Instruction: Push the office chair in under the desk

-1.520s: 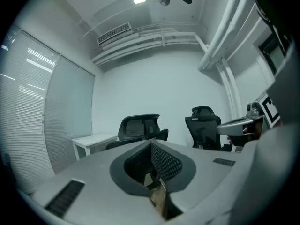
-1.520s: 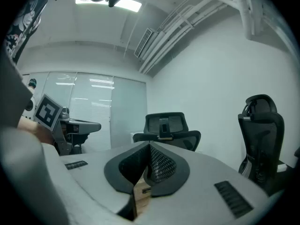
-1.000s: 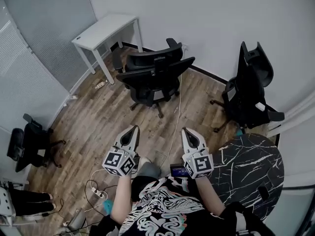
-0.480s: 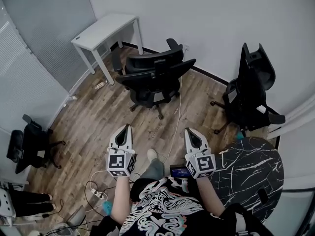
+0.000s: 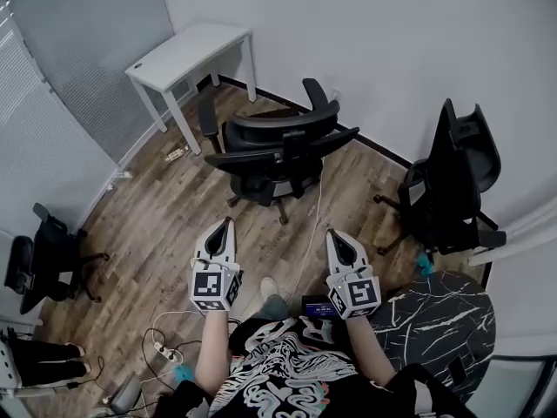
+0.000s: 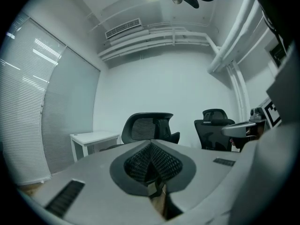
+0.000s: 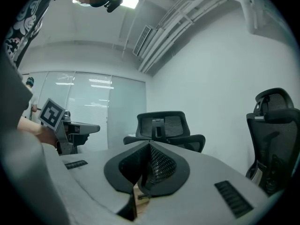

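Observation:
A black office chair [image 5: 280, 151] stands on the wood floor a little in front of a small white desk [image 5: 187, 55] that sits in the far left corner; its mesh back faces me. The same chair [image 6: 149, 127] shows ahead in the left gripper view and again as a chair [image 7: 163, 128] in the right gripper view. My left gripper [image 5: 221, 226] and right gripper [image 5: 334, 236] are held level side by side, both pointing at the chair and well short of it. Both are shut with nothing between the jaws.
A second black chair [image 5: 454, 181] stands against the wall at the right. A third chair [image 5: 39, 264] sits at the left edge. A round black marble table [image 5: 435, 312] is by my right arm. Cables and a power strip [image 5: 165, 348] lie on the floor near my feet.
Both grippers and I have moved forward toward the chair, which now sits nearer and larger in view. The left gripper has rolled to point straighter ahead. Both stay shut.

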`<state>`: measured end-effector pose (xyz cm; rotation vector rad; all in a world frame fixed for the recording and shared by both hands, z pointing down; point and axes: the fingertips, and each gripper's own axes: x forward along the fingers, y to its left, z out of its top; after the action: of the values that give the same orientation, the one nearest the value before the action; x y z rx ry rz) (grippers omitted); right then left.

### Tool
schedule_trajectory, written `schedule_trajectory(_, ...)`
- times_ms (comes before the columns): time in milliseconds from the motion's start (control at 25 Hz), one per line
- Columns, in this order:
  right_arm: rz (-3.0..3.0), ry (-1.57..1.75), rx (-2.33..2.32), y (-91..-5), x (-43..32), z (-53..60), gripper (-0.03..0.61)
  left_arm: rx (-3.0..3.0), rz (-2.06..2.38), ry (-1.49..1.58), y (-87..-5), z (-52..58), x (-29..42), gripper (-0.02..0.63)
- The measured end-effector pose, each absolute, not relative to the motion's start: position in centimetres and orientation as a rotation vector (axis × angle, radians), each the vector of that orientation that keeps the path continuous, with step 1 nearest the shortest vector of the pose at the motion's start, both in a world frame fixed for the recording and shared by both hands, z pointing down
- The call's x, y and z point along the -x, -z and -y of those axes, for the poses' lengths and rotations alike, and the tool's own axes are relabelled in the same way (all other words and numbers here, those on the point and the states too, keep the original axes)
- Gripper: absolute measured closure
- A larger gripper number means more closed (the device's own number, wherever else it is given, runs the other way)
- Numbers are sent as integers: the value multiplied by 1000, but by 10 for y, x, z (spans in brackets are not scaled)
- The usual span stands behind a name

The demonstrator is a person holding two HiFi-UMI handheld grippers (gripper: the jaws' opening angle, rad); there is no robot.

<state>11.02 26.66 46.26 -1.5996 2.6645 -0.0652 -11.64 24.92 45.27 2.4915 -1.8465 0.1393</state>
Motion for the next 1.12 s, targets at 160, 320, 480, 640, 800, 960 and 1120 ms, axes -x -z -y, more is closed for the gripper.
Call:
schedule_trajectory(160, -2679, 88, 1607, -467, -105, -234, 557, -2490, 1876, -154, -451, -213, 124, 589)
schedule_trajectory(320, -2693, 103, 1611, -468, -96, -204, 557, -2496, 1886, -159, -453, -181, 134, 589)
schedule_trajectory(480, -2701, 98, 1610, -468, -88, -181, 557, -2487, 1892, -163, -455, -155, 142, 589)
schedule_trajectory(640, -2647, 159, 1619, -470, -85, -158, 558, -2498, 1885, -167, -458, -134, 147, 589)
schedule_trajectory(800, -2644, 167, 1626, -470, -77, -141, 557, -2521, 1874, -173, -461, -119, 153, 589)
schedule_trajectory(960, -2637, 153, 1646, -472, -67, -126, 557, -2540, 1880, -221, -464, -103, 161, 589)
schedule_trajectory(1120, -2599, 140, 1694, -474, -62, -111, 558, -2526, 1872, -227, -465, -88, 173, 589)
